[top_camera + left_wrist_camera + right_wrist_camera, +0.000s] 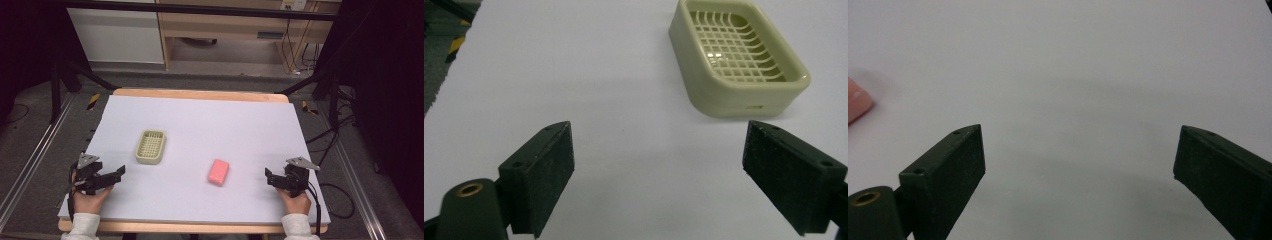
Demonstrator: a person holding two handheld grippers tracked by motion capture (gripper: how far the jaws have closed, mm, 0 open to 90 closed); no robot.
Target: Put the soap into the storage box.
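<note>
Rounded-rectangle cream plastic basket (150,146) with grid-slotted bottom on matte white table (210,125) left of centre, smooth pink soap-like block (218,172) right of centre, left gripper (119,173) jaws spread near basket, right gripper (268,176) jaws spread, empty, near block, hands low at near edge

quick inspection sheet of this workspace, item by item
surface: white sheet over a wooden table, flat and bare around the things
job's things: pink soap bar lying right of centre; cream slotted soap dish upright, nothing in it, apart from the bar
clutter: nothing seen
grippers: left gripper and right gripper both open, holding nothing, near the front corners
cables: black cable trailing from the right gripper; more on the floor at right
surroundings: wooden furniture behind, metal floor rails either side
</note>
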